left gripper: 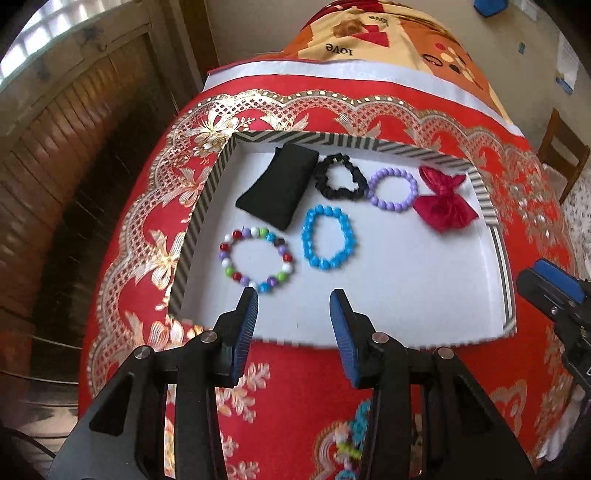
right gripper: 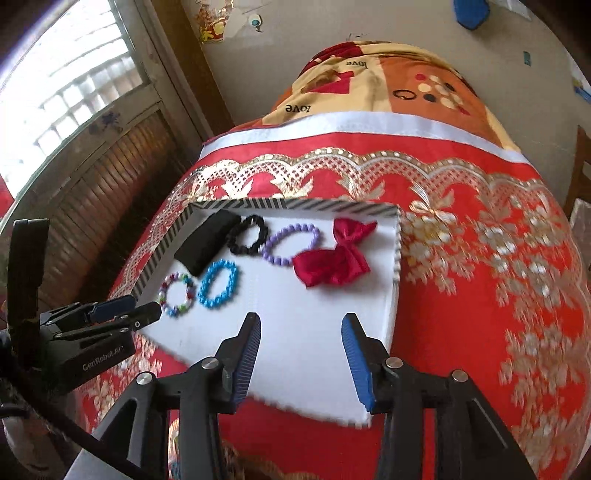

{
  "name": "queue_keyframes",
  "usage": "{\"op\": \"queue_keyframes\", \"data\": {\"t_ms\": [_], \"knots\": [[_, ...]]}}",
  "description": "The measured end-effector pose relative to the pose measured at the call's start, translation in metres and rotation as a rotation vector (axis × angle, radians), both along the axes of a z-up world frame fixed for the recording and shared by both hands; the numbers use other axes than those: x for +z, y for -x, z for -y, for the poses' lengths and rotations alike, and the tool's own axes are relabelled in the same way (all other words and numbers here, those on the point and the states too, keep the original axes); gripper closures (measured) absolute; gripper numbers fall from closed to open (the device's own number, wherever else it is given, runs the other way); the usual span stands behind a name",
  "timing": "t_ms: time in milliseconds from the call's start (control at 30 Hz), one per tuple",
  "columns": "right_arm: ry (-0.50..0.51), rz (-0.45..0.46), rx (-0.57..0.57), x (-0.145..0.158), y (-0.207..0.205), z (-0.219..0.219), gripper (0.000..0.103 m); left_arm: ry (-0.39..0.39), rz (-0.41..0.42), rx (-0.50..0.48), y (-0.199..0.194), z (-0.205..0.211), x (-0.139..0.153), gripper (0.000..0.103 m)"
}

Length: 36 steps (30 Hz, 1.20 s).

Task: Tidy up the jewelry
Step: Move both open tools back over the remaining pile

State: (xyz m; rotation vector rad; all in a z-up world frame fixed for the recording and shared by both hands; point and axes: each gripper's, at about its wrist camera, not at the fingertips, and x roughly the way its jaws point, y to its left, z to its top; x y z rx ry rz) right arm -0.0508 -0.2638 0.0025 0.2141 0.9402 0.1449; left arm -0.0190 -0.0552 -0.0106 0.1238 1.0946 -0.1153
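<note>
A white tray with a striped rim (left gripper: 406, 288) (right gripper: 295, 332) lies on the red cloth. In it lie a multicoloured bead bracelet (left gripper: 256, 258) (right gripper: 176, 291), a blue bead bracelet (left gripper: 328, 237) (right gripper: 218, 283), a purple bead bracelet (left gripper: 393, 188) (right gripper: 291, 244), a black scrunchie (left gripper: 341, 176) (right gripper: 246, 234), a black pouch (left gripper: 279, 184) (right gripper: 207, 243) and a red bow (left gripper: 441, 201) (right gripper: 334, 258). My left gripper (left gripper: 293, 302) (right gripper: 129, 310) is open and empty above the tray's near edge. My right gripper (right gripper: 301, 325) (left gripper: 546, 280) is open and empty over the tray's near right part.
A red and gold tablecloth (left gripper: 295, 387) (right gripper: 480, 295) covers the table. A beaded piece (left gripper: 351, 435) lies on the cloth below the left gripper, partly hidden. A patterned blanket (left gripper: 388, 33) lies behind. Wooden shutters (left gripper: 74, 147) stand at the left, a chair (left gripper: 561, 147) at the right.
</note>
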Motion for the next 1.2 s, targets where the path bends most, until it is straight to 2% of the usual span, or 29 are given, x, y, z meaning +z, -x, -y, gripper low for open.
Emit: {"op": "queue_keyframes", "data": {"t_ms": [167,533,933,1067,1200], "knots": [[0.004,0.007,-0.001,0.004,0.034,-0.002,0.059,-0.013,-0.011,-0.011,0.027,0.001,-0.001,0.063],[0.029,0.030,0.008,0.014,0.094,-0.011,0.059,-0.024,0.020,-0.008,0.081,-0.005,0.009,0.063],[0.043,0.039,-0.006,0.015,0.133,-0.012,0.057,-0.005,0.057,-0.005,0.115,-0.003,0.022,0.063],[0.059,0.038,-0.009,0.016,0.142,-0.011,0.049,0.004,0.058,-0.002,0.123,-0.003,0.022,0.063],[0.066,0.036,-0.011,0.015,0.151,-0.008,0.048,0.012,0.051,-0.005,0.129,-0.003,0.021,0.063]]}}
